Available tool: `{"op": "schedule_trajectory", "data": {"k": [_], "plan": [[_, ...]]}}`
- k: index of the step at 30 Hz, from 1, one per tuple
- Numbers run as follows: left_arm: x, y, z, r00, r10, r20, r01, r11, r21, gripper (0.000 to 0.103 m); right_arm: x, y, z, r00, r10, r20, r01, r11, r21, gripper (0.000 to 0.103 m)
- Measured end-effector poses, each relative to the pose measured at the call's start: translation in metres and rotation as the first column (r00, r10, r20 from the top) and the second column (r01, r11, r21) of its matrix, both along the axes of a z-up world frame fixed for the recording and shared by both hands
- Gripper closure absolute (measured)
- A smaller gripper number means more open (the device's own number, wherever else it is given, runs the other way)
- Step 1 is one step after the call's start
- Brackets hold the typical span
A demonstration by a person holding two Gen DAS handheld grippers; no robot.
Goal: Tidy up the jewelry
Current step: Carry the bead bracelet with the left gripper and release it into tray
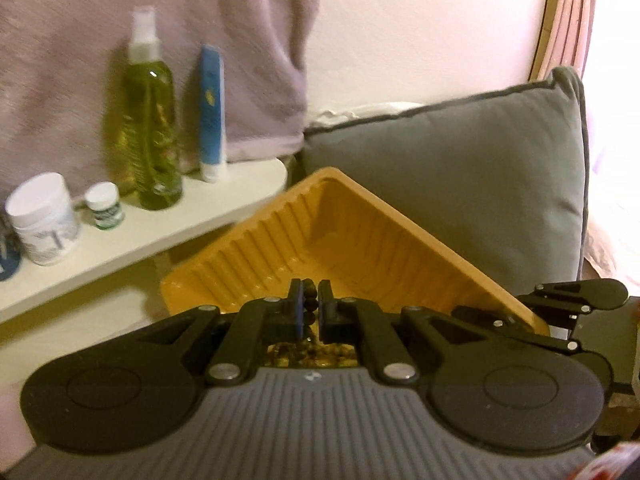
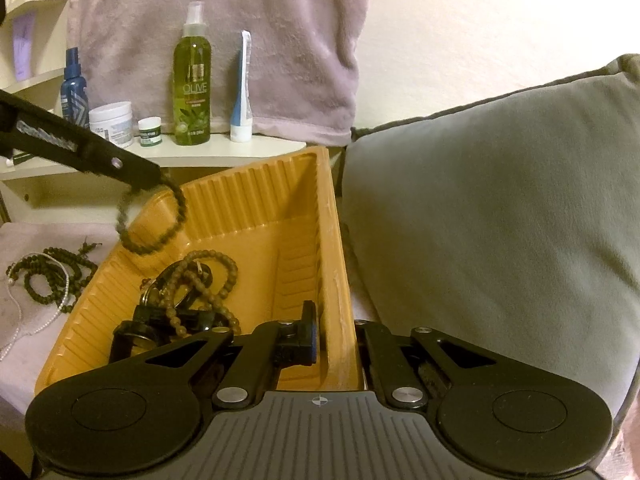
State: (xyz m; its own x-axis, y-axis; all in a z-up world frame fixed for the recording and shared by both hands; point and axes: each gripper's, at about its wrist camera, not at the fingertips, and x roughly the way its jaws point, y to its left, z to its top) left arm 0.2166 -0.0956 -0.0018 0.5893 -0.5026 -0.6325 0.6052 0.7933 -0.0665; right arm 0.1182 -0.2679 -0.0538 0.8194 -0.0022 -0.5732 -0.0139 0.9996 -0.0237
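Note:
An orange ribbed tray (image 2: 256,196) holds several bead strands and dark jewelry (image 2: 188,296). My left gripper (image 1: 311,306) is shut on a dark bead bracelet (image 1: 309,304). In the right wrist view it reaches in from the left (image 2: 156,184), and the bracelet (image 2: 152,220) hangs over the tray's far left rim. My right gripper (image 2: 334,332) is shut on the tray's right wall (image 2: 334,280), one finger inside and one outside. The tray also shows in the left wrist view (image 1: 344,216). More dark and white bead strands (image 2: 48,276) lie on the cloth left of the tray.
A grey cushion (image 2: 500,208) stands right of the tray. A white shelf (image 2: 224,150) behind holds a green olive spray bottle (image 2: 192,84), a blue-white tube (image 2: 243,92), white jars (image 2: 114,122) and a blue bottle (image 2: 74,88). A mauve towel (image 2: 224,32) hangs behind.

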Motion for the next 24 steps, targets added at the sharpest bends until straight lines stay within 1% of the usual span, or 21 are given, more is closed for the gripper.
{"op": "schedule_trajectory", "data": {"k": [4, 7, 9, 10, 11, 12, 14, 15, 20, 24], "plan": [[0.002, -0.01, -0.013, 1.0, -0.017, -0.013, 0.017, 0.999, 0.029, 0.097, -0.001, 0.0, -0.001, 1.0, -0.001, -0.001, 0.001, 1.0, 0.003, 0.099], [0.003, -0.011, -0.02, 1.0, -0.009, -0.027, 0.01, 0.999, 0.037, 0.096, -0.001, -0.001, -0.001, 1.0, -0.001, -0.002, 0.001, 1.0, 0.004, 0.099], [0.004, -0.01, -0.023, 0.999, -0.002, -0.032, 0.003, 1.0, 0.03, 0.09, 0.0, -0.001, -0.001, 1.0, -0.001, -0.002, 0.001, 1.0, 0.004, 0.099], [0.005, -0.009, -0.024, 0.999, 0.0, -0.034, 0.001, 1.0, 0.028, 0.09, 0.0, -0.001, -0.001, 1.0, -0.001, -0.003, 0.001, 1.0, 0.004, 0.099], [0.005, -0.008, -0.023, 1.0, 0.004, -0.03, -0.003, 1.0, 0.031, 0.087, 0.0, -0.001, -0.001, 1.0, -0.001, -0.003, 0.001, 1.0, 0.004, 0.099], [0.004, -0.007, -0.023, 1.0, 0.007, -0.025, -0.007, 0.999, 0.032, 0.08, -0.001, -0.001, -0.001, 1.0, -0.001, -0.003, 0.001, 1.0, 0.004, 0.099], [0.004, -0.004, -0.022, 1.0, 0.012, -0.027, -0.012, 1.0, 0.02, 0.07, -0.001, -0.001, -0.001, 1.0, -0.001, -0.003, 0.001, 1.0, 0.003, 0.099], [0.005, -0.002, -0.021, 0.999, 0.02, -0.028, -0.019, 1.0, 0.012, 0.069, -0.001, -0.001, -0.001, 1.0, -0.001, -0.003, 0.001, 1.0, 0.004, 0.099], [0.006, 0.001, -0.021, 0.999, 0.022, -0.035, -0.022, 1.0, 0.007, 0.069, -0.001, -0.003, -0.002, 1.0, -0.002, -0.004, 0.002, 1.0, 0.002, 0.099], [0.004, 0.013, -0.018, 0.999, 0.05, -0.018, -0.05, 0.999, 0.007, 0.069, -0.001, -0.002, -0.001, 1.0, 0.001, -0.003, -0.001, 1.0, 0.0, 0.099]]}}
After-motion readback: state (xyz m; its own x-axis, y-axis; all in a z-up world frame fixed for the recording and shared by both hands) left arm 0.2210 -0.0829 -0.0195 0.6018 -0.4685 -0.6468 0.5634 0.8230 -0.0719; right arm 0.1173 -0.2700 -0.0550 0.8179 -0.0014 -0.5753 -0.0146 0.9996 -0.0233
